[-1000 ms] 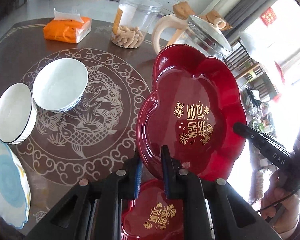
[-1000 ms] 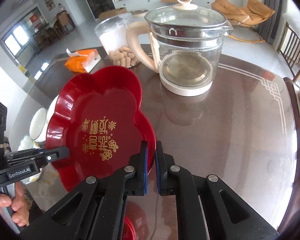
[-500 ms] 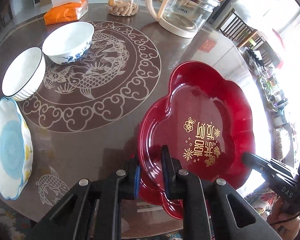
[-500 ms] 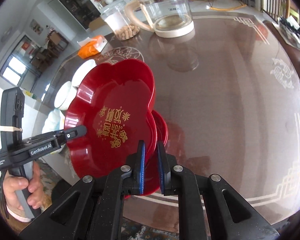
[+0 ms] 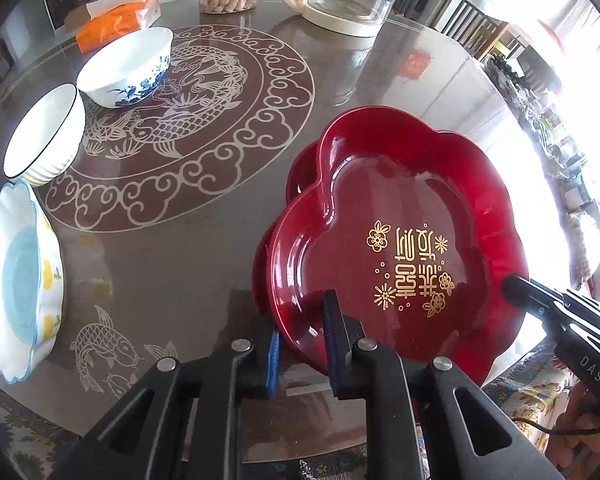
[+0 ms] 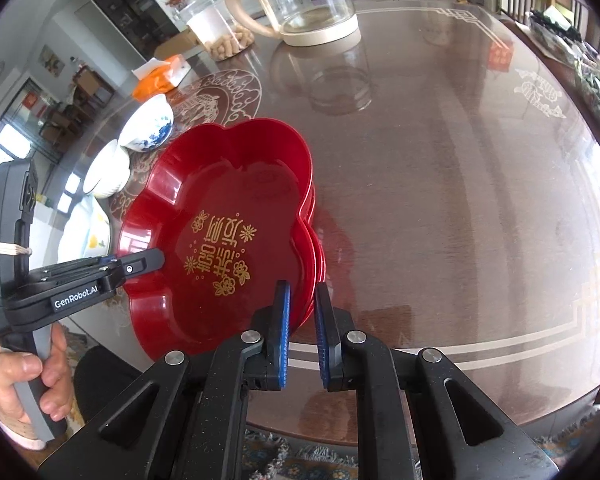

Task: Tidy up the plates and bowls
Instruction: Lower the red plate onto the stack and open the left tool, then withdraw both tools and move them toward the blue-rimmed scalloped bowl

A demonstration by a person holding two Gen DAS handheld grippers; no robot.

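- While the left gripper (image 5: 302, 338) has its jaws parted around the near rim of the top red plate (image 5: 396, 248), the right gripper (image 6: 302, 322) stands likewise, jaws slightly apart astride the opposite rim.
- Just under that plate lies a second red plate (image 6: 318, 256), on the worktop (image 6: 460, 184).
- Farther left of the left jaws sit two white bowls (image 5: 46, 132) and a blue-centred plate (image 5: 20, 284).

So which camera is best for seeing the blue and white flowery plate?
The left wrist view. There the blue and white flowery plate lies nearly whole at the table's left edge, with its blue middle and yellow spots. The right wrist view shows only a pale sliver of it behind the red plate.
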